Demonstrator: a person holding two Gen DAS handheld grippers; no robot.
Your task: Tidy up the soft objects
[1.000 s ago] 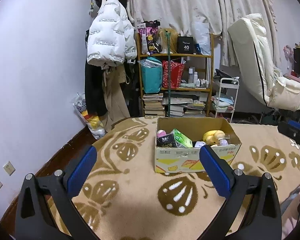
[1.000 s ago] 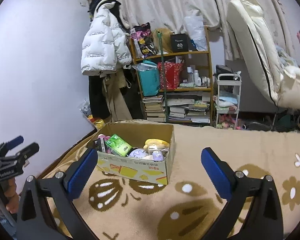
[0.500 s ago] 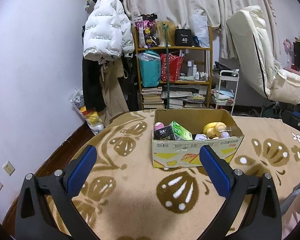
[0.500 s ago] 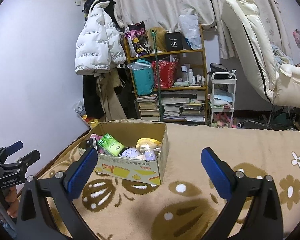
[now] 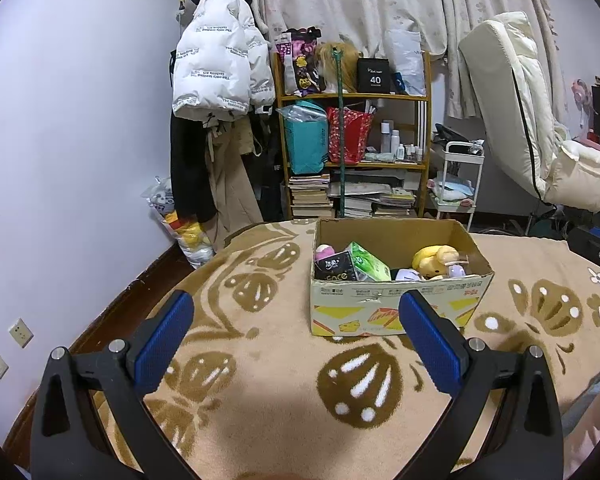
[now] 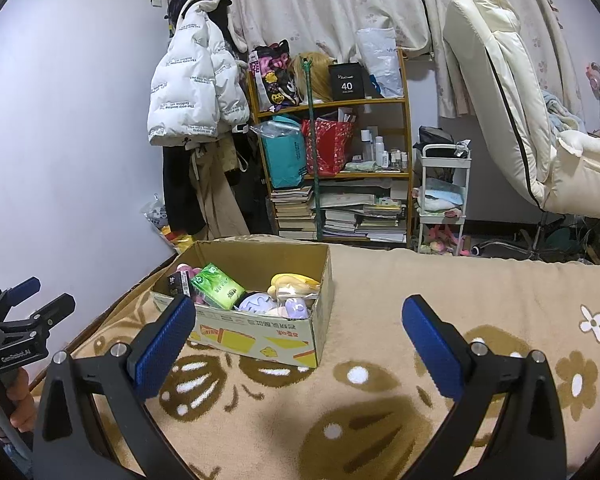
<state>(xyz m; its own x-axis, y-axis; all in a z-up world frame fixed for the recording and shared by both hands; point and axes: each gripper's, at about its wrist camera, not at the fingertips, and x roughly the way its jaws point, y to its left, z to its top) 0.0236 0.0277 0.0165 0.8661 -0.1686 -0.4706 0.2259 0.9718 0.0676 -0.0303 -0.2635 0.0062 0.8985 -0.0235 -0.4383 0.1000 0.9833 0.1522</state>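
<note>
An open cardboard box (image 5: 396,308) stands on the tan patterned blanket (image 5: 260,360); it also shows in the right wrist view (image 6: 260,332). Inside lie a yellow plush toy (image 5: 434,260), a green tissue pack (image 5: 368,266), a black pack (image 5: 334,268), a pink item (image 5: 323,250) and purple soft toys (image 6: 294,306). My left gripper (image 5: 296,344) is open and empty, short of the box. My right gripper (image 6: 300,344) is open and empty, to the right of the box. The left gripper also shows at the left edge of the right wrist view (image 6: 16,328).
A wooden shelf (image 5: 352,152) with bags and books stands behind the bed. A white jacket (image 5: 216,68) hangs at the wall. A cream recliner (image 5: 532,128) and a white cart (image 5: 456,184) stand at the right. The bed's left edge drops to the floor.
Both grippers have drawn back and risen a little; the box sits slightly lower and farther in both views. Both stay open and empty.
</note>
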